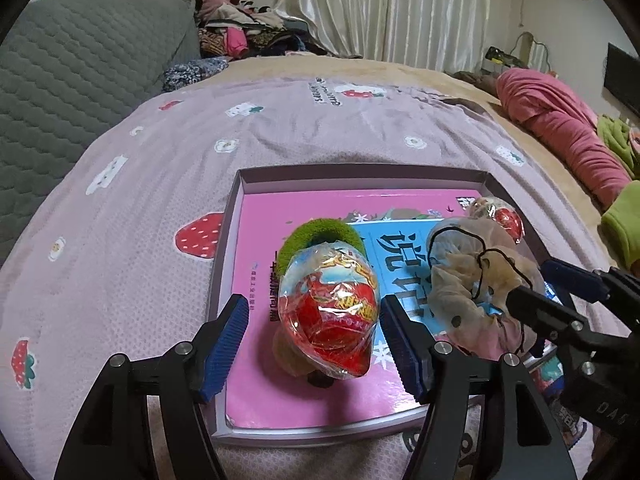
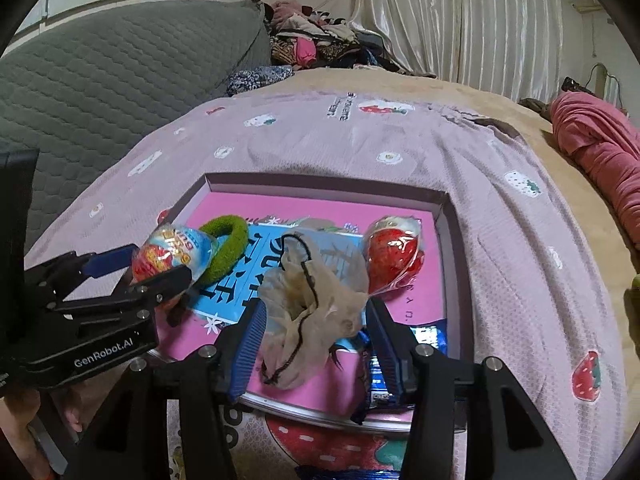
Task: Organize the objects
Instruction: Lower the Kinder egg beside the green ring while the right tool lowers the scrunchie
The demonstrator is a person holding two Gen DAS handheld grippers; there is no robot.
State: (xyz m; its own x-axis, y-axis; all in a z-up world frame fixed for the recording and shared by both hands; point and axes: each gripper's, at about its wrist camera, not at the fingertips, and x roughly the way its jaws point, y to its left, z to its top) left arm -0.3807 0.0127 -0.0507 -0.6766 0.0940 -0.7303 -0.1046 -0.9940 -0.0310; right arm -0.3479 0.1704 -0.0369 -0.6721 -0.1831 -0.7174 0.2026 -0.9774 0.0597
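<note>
Shallow box (image 1: pixel 224 264) crowded — wrapped eggs (image 1: pixel 329 312), scrunchie (image 1: pixel 472 280); bare bedspread (image 1: pixel 132 208) beyond.

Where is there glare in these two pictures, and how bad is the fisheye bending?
Left wrist view: bright glare spots on the crinkled wrapper of the egg toy, and the box rim bows while dark corners vignette the frame. Right wrist view: highlights on the second wrapped egg, the bed curves strongly, and the beige scrunchie stays sharp.

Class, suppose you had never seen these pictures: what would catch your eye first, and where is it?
A shiny red wrapped egg sits between the open fingers of the left hand-held gripper, over the pink book in the shallow box. Beside it, the right hand-held gripper straddles a crumpled beige scrunchie.
</note>
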